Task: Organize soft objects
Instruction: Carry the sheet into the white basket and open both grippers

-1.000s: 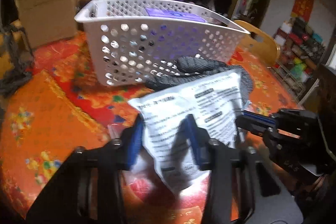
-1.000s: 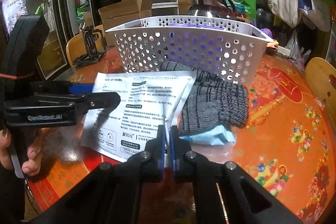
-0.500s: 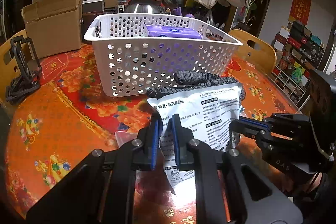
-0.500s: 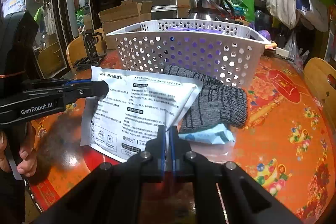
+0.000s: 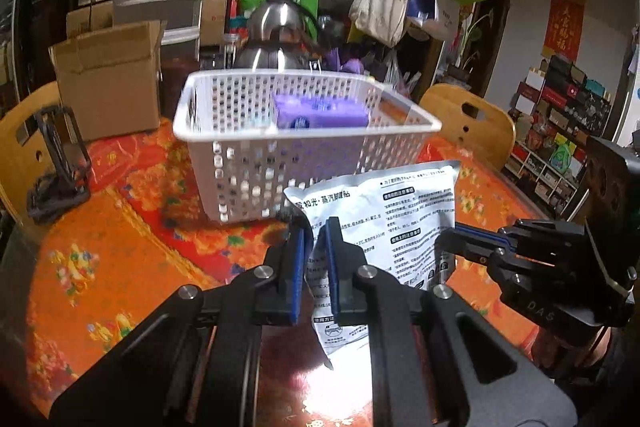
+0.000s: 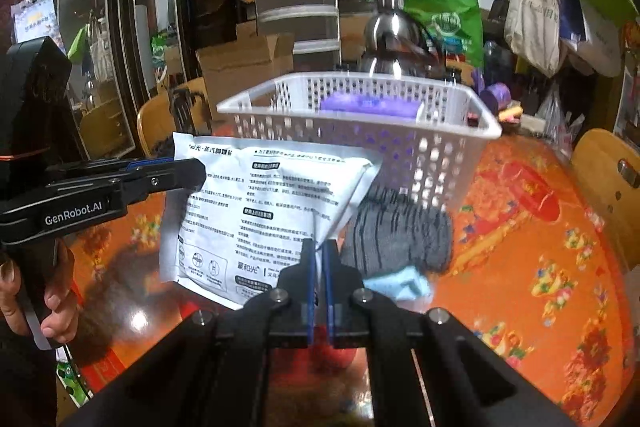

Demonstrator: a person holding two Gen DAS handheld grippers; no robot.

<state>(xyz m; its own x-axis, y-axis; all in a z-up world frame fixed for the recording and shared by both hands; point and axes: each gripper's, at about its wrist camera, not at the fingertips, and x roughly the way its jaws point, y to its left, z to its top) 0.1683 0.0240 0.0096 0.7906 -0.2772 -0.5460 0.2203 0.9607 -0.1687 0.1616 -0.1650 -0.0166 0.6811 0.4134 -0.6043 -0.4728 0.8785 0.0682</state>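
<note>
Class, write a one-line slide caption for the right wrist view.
Both grippers, right and left, pinch the white packet before the basket.

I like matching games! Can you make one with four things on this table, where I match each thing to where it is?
Things:
1. white packet
2. purple pack
3. grey glove
4. cardboard box

Places:
A. inside the white basket
B. lying on the table in front of the basket
C. pinched by both tools, left and right
D. standing on the table, left of the basket

Right pairs: 1-C, 2-A, 3-B, 4-D
</note>
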